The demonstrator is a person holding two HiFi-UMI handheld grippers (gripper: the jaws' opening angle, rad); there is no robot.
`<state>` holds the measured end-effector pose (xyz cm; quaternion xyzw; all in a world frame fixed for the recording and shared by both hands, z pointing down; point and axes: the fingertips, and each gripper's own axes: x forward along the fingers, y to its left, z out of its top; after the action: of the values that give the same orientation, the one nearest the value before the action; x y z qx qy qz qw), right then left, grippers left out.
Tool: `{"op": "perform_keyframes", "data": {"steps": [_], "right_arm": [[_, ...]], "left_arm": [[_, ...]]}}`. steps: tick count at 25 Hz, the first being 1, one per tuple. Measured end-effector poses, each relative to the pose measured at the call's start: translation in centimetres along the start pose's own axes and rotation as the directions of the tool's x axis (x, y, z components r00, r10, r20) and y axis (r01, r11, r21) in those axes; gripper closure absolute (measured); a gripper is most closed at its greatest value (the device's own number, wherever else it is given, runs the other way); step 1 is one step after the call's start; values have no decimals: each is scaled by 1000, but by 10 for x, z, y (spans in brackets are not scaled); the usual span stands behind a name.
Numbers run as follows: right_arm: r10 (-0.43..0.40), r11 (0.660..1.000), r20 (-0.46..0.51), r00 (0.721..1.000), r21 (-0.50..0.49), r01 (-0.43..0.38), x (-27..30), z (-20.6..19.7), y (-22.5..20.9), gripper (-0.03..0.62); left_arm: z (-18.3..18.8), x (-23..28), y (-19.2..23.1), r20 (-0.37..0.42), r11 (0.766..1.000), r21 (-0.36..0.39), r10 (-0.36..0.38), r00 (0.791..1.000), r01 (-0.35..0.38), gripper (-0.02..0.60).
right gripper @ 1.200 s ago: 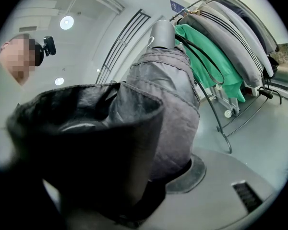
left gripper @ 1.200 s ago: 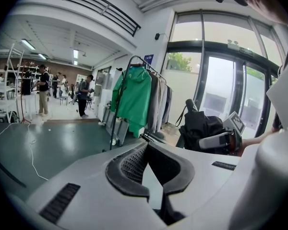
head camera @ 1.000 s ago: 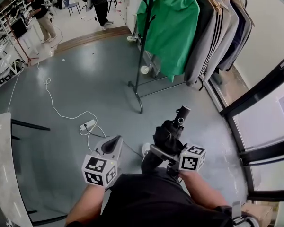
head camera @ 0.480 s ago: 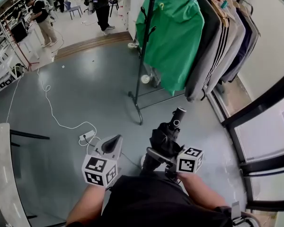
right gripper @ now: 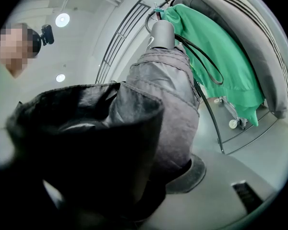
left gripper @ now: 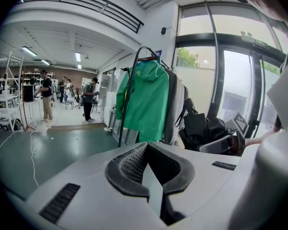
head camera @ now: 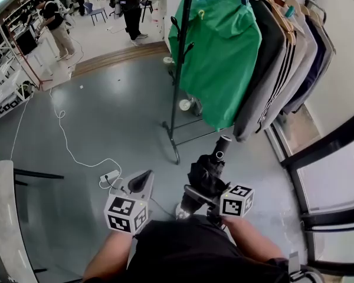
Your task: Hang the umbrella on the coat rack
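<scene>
Two hand-held grippers are held low in front of the person, over a grey-green floor (head camera: 94,117). The right hand-held gripper (head camera: 211,194) is clamped on a folded black umbrella (head camera: 205,173), gripping it around the bunched cloth partway along; in the right gripper view the dark fabric fills the space between the jaws, and only one jaw pad shows clearly beside it. The umbrella is tilted, its round grey handle (head camera: 223,144) pointing up and away from the person toward the coat rack (head camera: 180,58), with a thin black wrist strap (right gripper: 207,63) looping from the handle. The umbrella is not on the rack: the handle sits in front of the rack's foot, below the hem of the clothes. The left hand-held gripper (head camera: 143,180) is beside it on the left, apart from the umbrella, its jaws brought together at the tips with nothing between them. On the rack's rail hang a green jacket (head camera: 221,52) nearest the black pole and several grey and dark coats (head camera: 277,52) behind it. A small white wheel (head camera: 185,105) shows under the jacket, and it seems to belong to the rack's base. A white power strip (head camera: 109,176) with a long cable lies on the floor left of the grippers. Several people (head camera: 131,7) stand far off at the back of the room.
</scene>
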<state>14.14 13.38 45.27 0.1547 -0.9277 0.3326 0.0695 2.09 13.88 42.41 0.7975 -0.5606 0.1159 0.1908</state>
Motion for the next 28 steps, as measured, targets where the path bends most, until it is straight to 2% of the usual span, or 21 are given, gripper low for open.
{"op": "perform_keyframes", "data": {"steps": [11, 20, 28], "right_arm": [[33, 999, -56, 998, -23, -35, 5, 39, -64, 355], [55, 998, -58, 997, -12, -56, 10, 52, -85, 355], [48, 999, -66, 997, -22, -49, 26, 63, -102, 355]], "left_arm": [[29, 66, 7, -5, 999, -7, 49, 999, -49, 566], [32, 83, 12, -28, 996, -30, 81, 996, -82, 566], [35, 103, 29, -24, 996, -50, 74, 997, -75, 566]]}}
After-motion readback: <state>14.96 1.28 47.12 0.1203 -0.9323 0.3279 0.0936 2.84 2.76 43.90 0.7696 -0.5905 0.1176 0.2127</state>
